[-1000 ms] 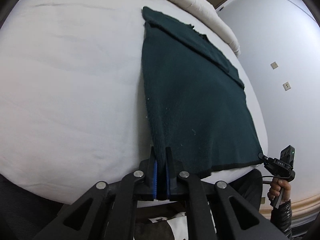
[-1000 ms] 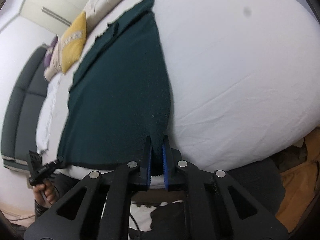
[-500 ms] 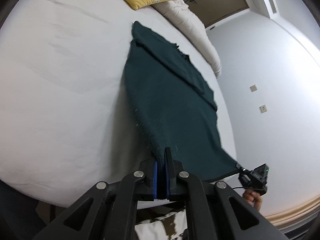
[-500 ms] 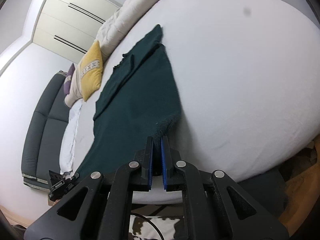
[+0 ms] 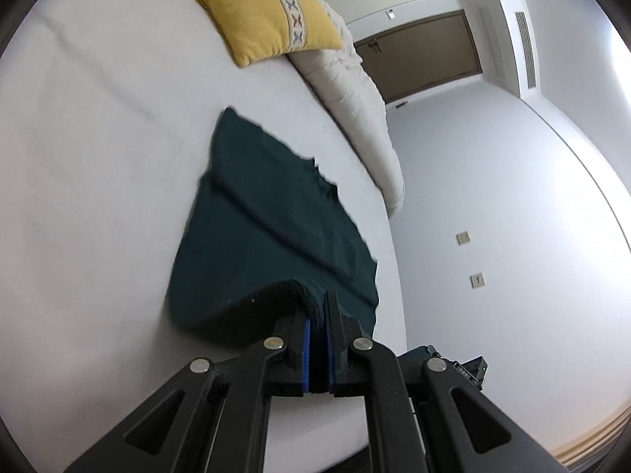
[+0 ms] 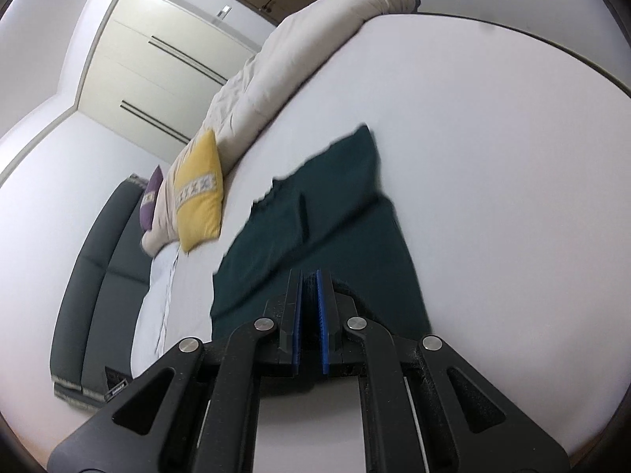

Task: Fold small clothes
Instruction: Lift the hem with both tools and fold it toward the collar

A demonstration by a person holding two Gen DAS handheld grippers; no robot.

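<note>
1. L gripper (image 5: 318, 317): jaws pressed together, pinching the near hem corner of the dark green garment (image 5: 260, 213). Cloth edge curls up over the blue pads.
2. R gripper (image 6: 309, 295): jaws likewise squeezed onto the garment (image 6: 327, 213) at its other near corner; knit visible betw. the pads.
3. Garment location: on the white bed (image 5: 98, 157), far part flat on the sheet, near hem raised off it in both tongs. A flap is already laid across its far part (sleeve or collar, can't tell which).
4. Key relation: garment stretches away from both tongs, long axis running near-to-far toward the yellow cushion (image 5: 260, 8) and rolled duvet (image 6: 299, 47). Both hands sit at the near end, approx. equal reach; neither clearly nearer the far edge.
5. Judgement: step in hand looks like a near-to-far fold, hem to be carried over to the far edge. Hems need to travel level w/ each other or the fold goes skew.
6. Risk: knit is thick, grip is at the very edge, so could slip.
7. Containers: none in view.
</note>
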